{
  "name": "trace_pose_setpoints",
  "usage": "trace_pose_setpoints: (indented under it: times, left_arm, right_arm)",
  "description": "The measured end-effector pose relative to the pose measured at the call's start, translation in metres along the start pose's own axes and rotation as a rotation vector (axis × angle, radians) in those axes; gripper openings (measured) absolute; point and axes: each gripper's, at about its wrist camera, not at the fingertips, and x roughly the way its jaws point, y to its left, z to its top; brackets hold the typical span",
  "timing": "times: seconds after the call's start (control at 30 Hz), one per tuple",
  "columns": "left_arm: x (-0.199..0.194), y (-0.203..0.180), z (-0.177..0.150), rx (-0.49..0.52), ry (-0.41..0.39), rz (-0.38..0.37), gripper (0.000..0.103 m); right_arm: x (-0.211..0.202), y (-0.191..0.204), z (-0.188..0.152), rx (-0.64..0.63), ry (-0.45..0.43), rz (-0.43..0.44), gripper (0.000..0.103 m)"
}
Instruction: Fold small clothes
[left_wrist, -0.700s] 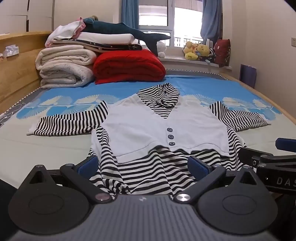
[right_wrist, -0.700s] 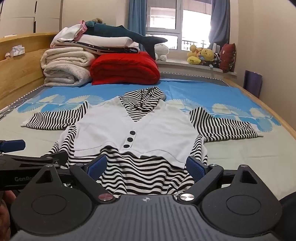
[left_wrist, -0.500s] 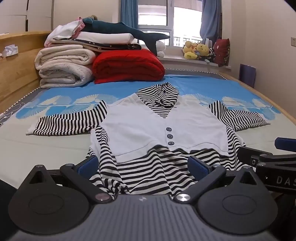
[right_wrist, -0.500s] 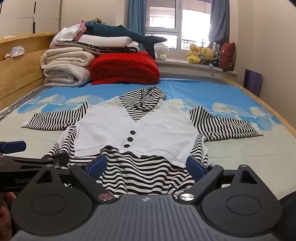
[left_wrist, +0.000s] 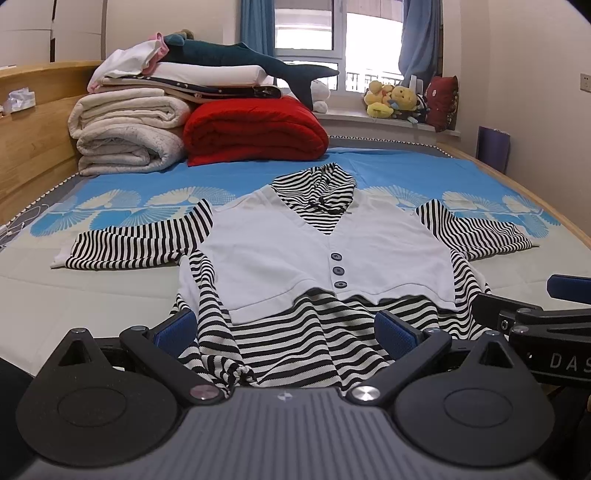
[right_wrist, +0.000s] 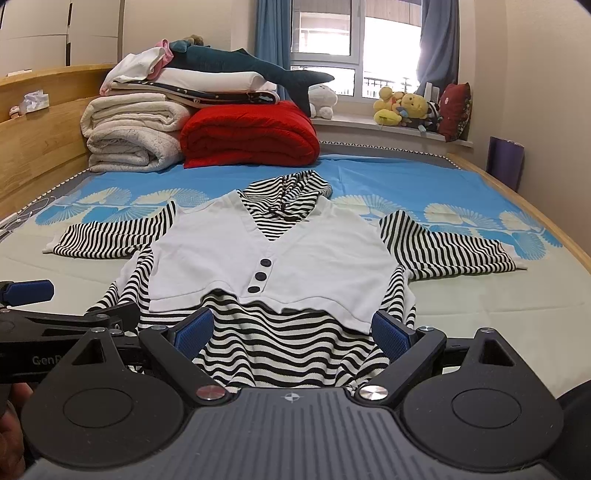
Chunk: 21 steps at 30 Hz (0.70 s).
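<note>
A small black-and-white striped top with a white vest front (left_wrist: 325, 258) lies flat on the bed, sleeves spread out, hood toward the window; it also shows in the right wrist view (right_wrist: 273, 262). My left gripper (left_wrist: 284, 330) is open, its blue pads either side of the striped hem near the garment's left part. My right gripper (right_wrist: 291, 332) is open over the hem's right part. Each gripper shows at the edge of the other's view. The hem bunches a little just in front of the left gripper.
Folded white blankets (left_wrist: 129, 136), a red quilt (left_wrist: 255, 133) and a plush shark (left_wrist: 243, 61) are stacked at the head of the bed. Plush toys (left_wrist: 391, 99) sit on the windowsill. Wooden bed rails (left_wrist: 546, 206) run along both sides.
Both grippers have crept slightly forward over the hem; the garment lies the same and both stay open.
</note>
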Motion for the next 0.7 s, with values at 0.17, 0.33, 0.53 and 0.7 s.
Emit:
trace_pose_setpoints:
  times: [0.17,0.33,0.53,0.7]
  left_arm:
    - [-0.002,0.002,0.001,-0.003,-0.002,-0.004,0.102]
    - [-0.012,0.008,0.015,0.008,-0.016,0.003,0.102]
    - [-0.001,0.040,0.072,0.127,-0.145,-0.068,0.102]
    - [0.069,0.070,0.062,0.177,0.026,-0.062,0.068]
  right_arm:
    - [0.000,0.000,0.000,0.006,0.005,0.007,0.093]
    - [-0.003,-0.018,0.014,0.049,-0.041,-0.015,0.082]
    - [0.007,-0.076,0.065,0.062,-0.159,-0.061,0.075]
    - [0.047,-0.111,0.050,0.058,-0.166,-0.157,0.070]
